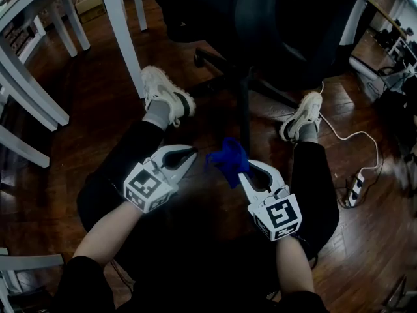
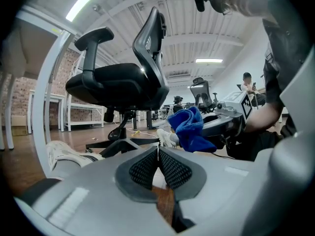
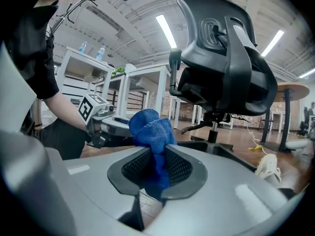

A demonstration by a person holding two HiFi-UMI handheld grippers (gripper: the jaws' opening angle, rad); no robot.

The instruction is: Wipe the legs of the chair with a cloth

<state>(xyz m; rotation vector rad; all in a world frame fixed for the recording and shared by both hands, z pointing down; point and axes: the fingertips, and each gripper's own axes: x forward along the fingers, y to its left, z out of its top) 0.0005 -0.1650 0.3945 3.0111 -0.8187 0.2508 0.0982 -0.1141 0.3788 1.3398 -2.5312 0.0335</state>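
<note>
Cloth grip first: my right claw [image 3: 156, 155] is pinching the blue cloth [image 3: 150, 127] between its pads, with most of the fabric bunched above and ahead of the tips. My left claw [image 2: 158, 150] is pressed together on nothing; its pads meet with no fabric between them. Both claws hang side by side over my lap, near each other but apart, aimed forward and slightly down. Directly ahead of the right claw lies the nearest leg [image 1: 244, 113] of the black chair [image 1: 280, 25], a dark spoke running from the central column toward me just above the wooden floor [image 1: 78, 109]. From above, the cloth overlaps the near end of that leg, but I cannot tell whether they touch. My shoes [image 1: 166, 95] rest on either side of the chair base. Step in hand, as I judge it: approach with the cloth loaded, with no wiping contact confirmed. The next move calls for lowering the right claw until the cloth presses on the near leg, then stroking along its length. Keep the pinch firm so the fabric does not drag out. The left claw is spare and could steady the base if it swivels.
</note>
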